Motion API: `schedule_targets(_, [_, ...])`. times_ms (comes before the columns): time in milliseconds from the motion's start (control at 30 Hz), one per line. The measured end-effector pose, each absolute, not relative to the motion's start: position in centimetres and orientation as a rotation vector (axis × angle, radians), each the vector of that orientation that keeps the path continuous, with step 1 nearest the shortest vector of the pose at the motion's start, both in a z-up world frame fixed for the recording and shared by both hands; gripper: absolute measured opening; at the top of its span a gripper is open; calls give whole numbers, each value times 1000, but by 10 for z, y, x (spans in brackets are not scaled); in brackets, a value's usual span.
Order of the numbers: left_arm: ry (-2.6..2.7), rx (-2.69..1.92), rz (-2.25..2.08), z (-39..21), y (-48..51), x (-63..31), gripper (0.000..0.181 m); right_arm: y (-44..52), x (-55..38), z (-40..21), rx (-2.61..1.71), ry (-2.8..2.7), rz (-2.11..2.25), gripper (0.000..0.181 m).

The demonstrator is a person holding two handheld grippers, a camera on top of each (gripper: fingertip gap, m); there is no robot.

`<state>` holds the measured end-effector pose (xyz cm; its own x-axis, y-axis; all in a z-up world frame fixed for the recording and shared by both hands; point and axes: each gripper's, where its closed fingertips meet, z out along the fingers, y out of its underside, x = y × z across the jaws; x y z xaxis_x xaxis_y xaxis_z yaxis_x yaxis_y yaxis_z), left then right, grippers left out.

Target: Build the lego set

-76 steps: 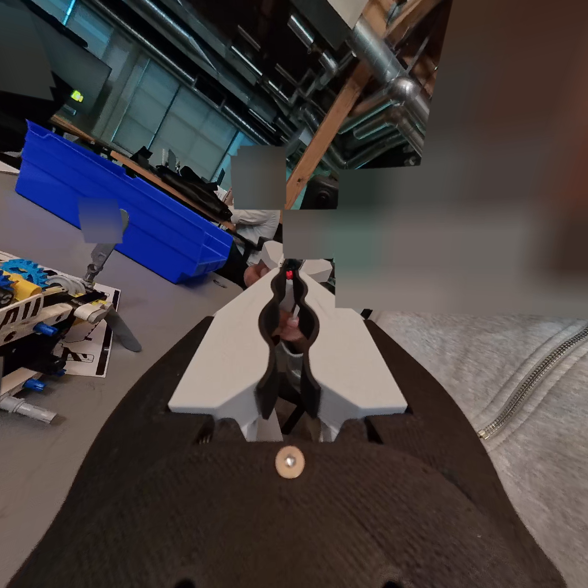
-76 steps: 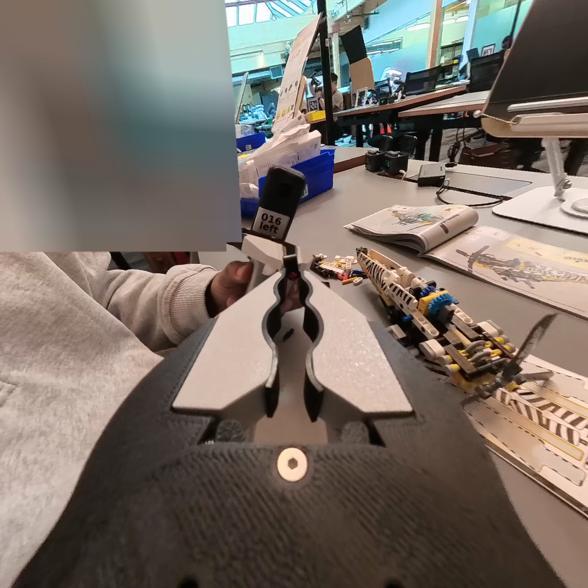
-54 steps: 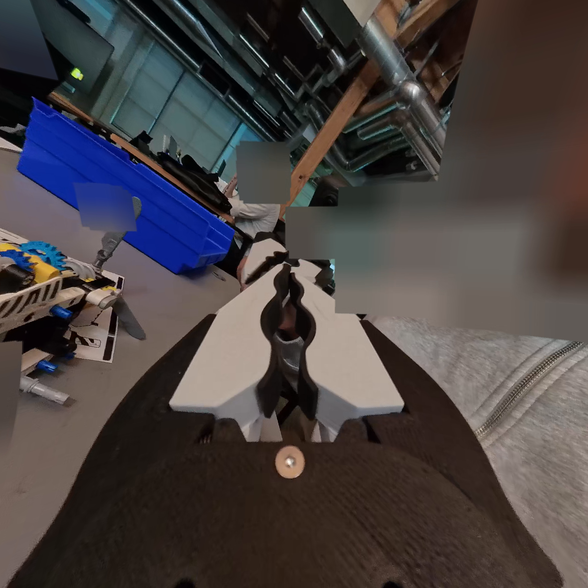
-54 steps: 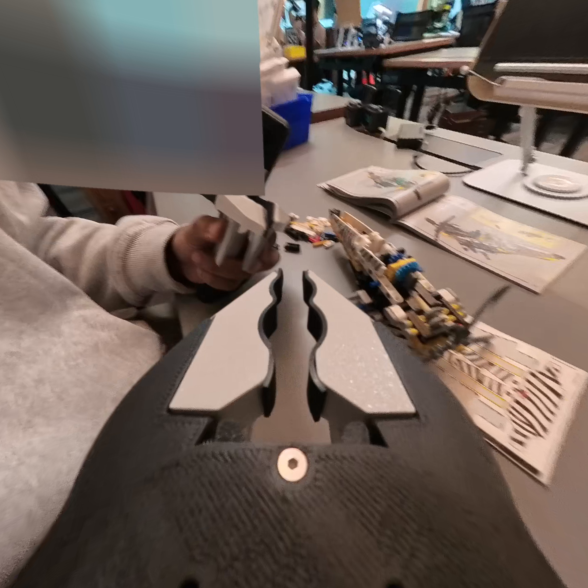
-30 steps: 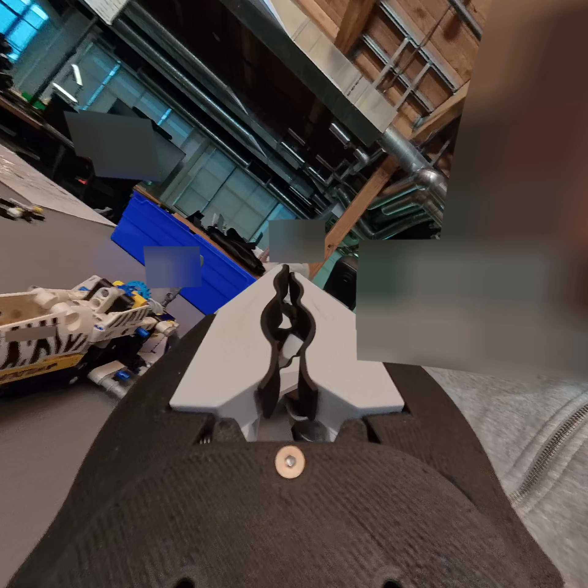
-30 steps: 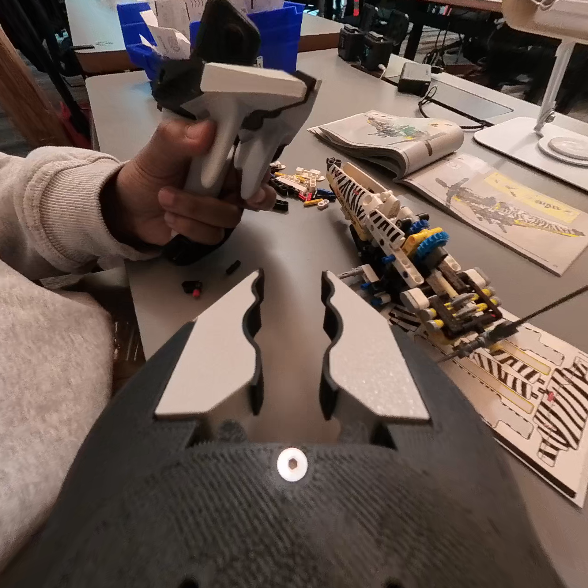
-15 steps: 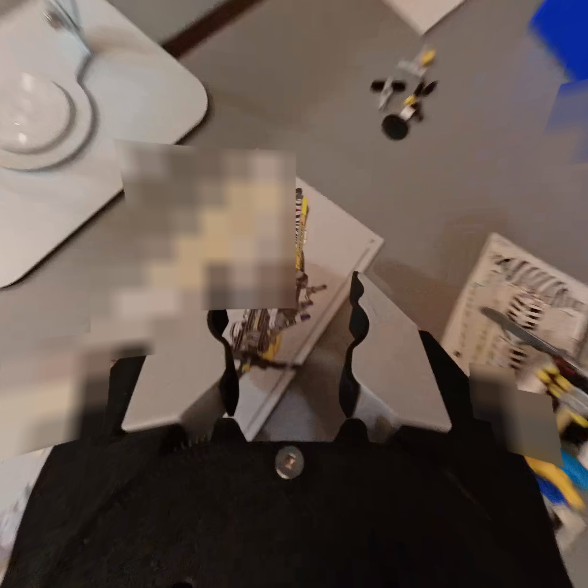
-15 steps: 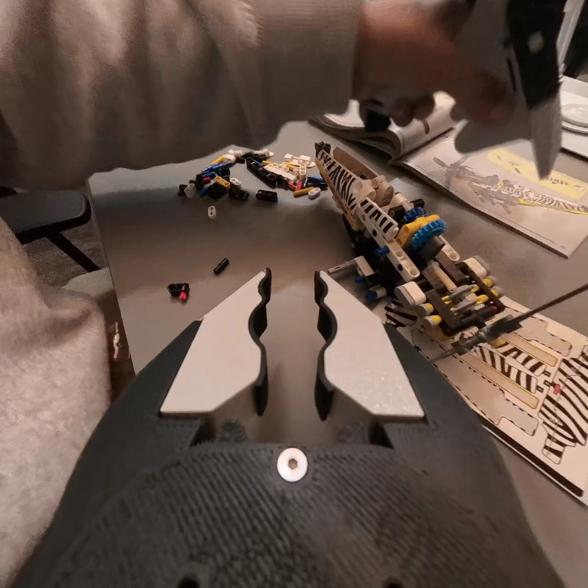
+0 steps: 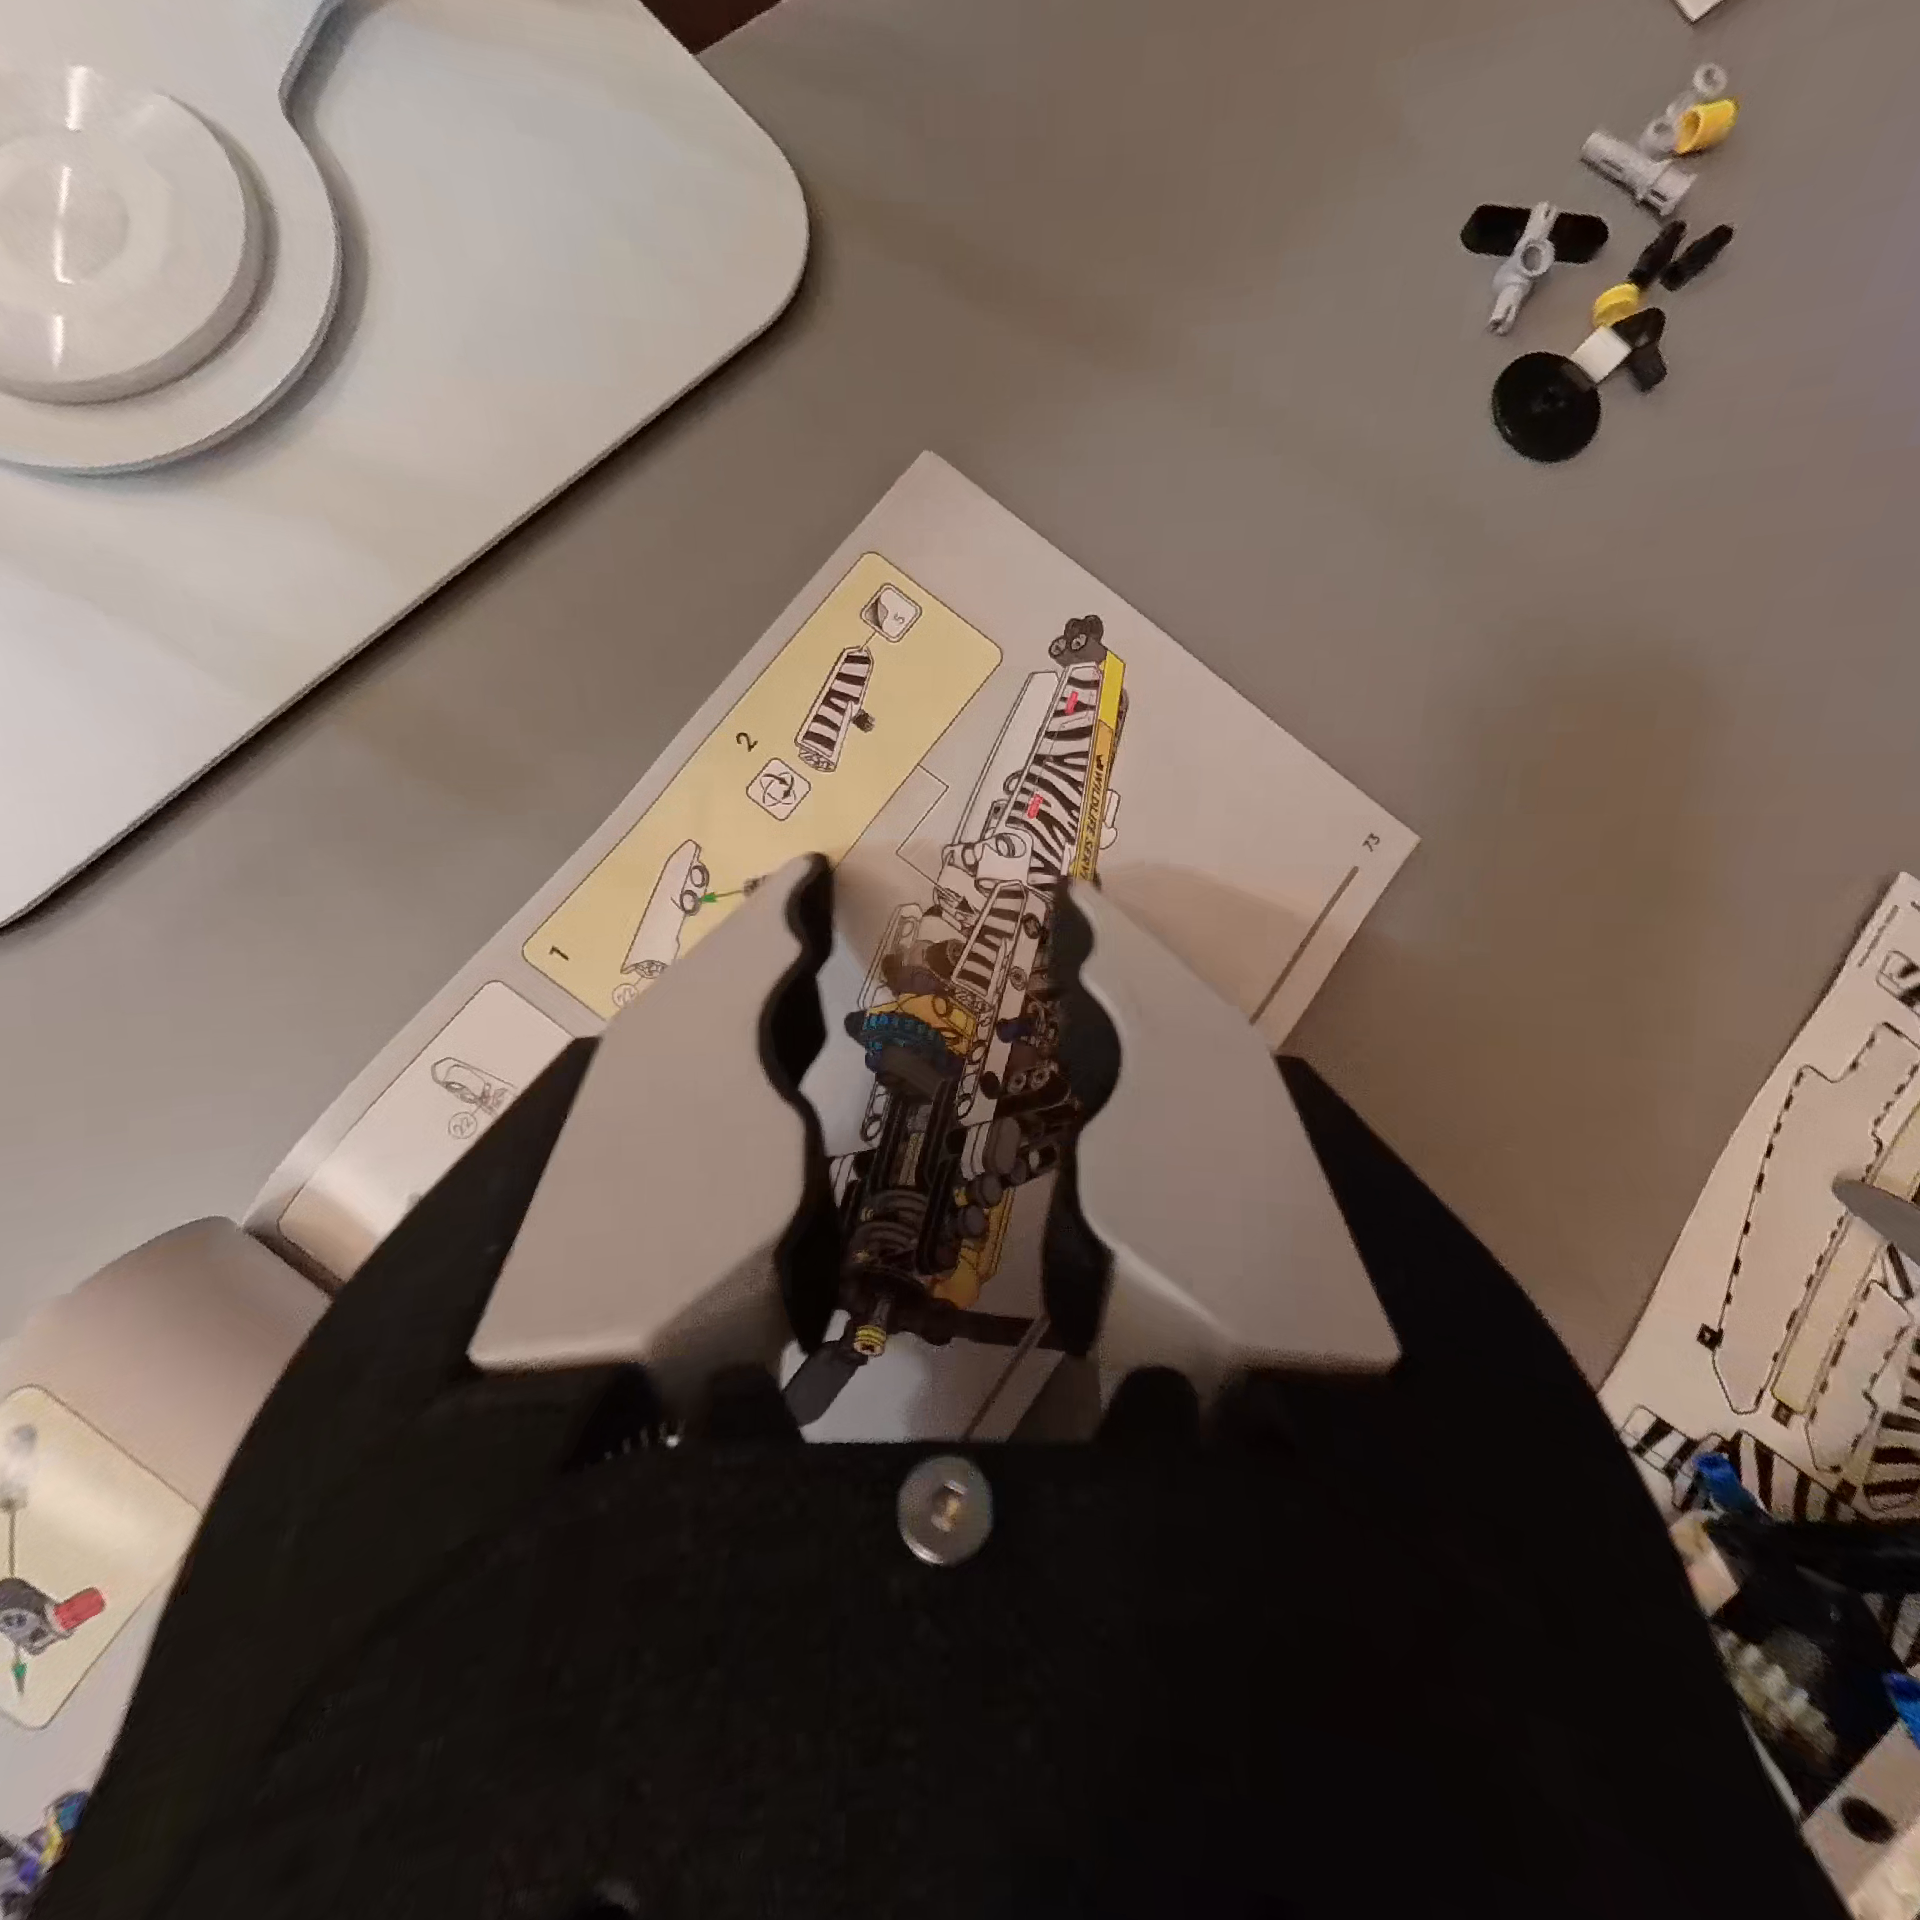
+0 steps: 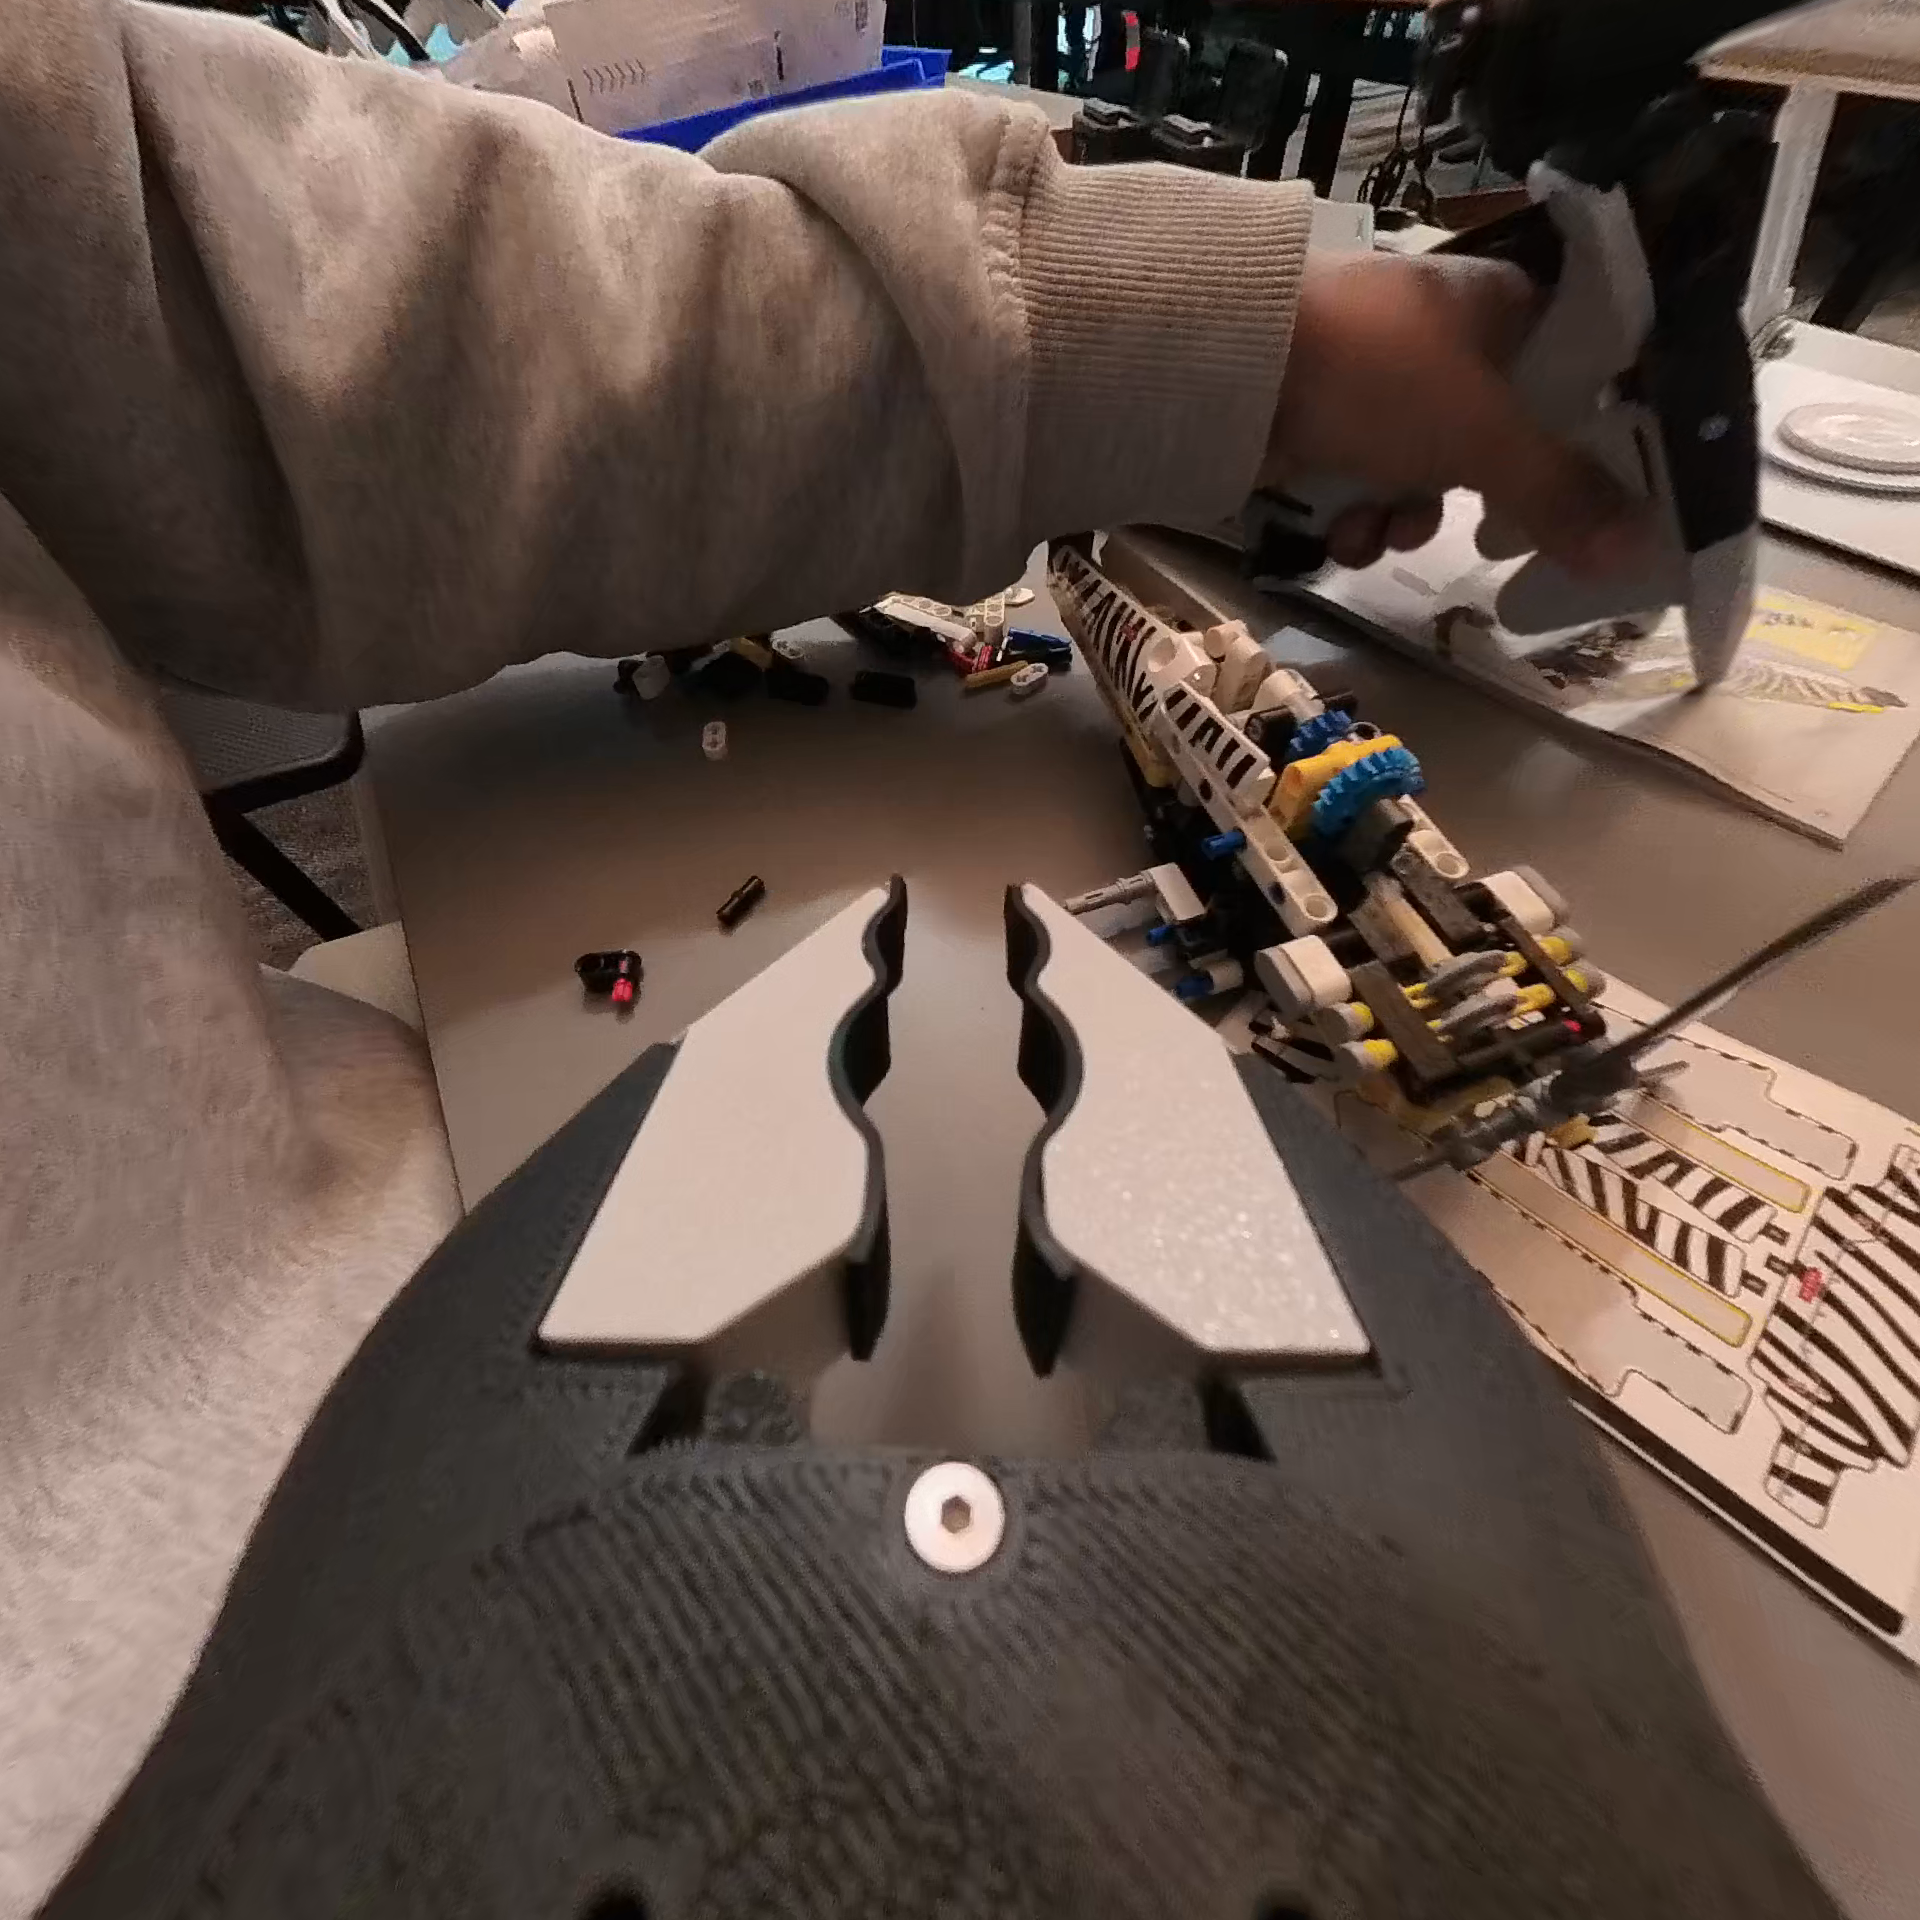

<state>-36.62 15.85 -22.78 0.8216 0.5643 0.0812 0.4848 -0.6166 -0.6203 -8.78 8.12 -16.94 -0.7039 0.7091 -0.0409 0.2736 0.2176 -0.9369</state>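
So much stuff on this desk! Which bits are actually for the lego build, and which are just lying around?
For the build:
half-built zebra-striped model
instruction booklet
sticker sheet
loose pieces
small parts cluster

Just lying about:
white stand base
blue bin

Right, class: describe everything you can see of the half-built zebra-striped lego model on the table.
The lego model is a long, narrow, plastic-looking assembly lying on the grey table, running diagonally away from the camera. White beams with black zebra stripes line its far half; a blue gear on a yellow piece sits mid-length; grey rods and yellow pins crowd the near end, where thin dark blades stick out. That end rests over a striped sticker sheet. Neither tool touches it.
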Motion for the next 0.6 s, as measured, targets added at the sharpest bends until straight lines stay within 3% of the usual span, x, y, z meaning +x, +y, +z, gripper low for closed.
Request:
schedule_targets(167, [-734,-2319,73,-229,164,-356,0,81,-89,-171,-917,-2105,1466,16])
schedule_targets(233, [-763,-2333,90,-228,165,-356,0,82,-90,-173,-931,-2113,1465,16])
schedule_targets(267, [-770,-2322,90,-225,168,-356,5,82,-90,-174,-935,-2118,1463,17])
schedule_targets(367, [-728,-2306,109,-219,179,-353,89,81,-90,-175,-934,-2125,1446,17])
schedule_targets(433, [-696,-2422,195,-235,173,-354,118,81,-90,-176,-932,-2130,1437,17])
schedule_targets(600, [-698,-2427,225,-235,170,-359,99,81,-90,-176,-930,-2129,1445,16])
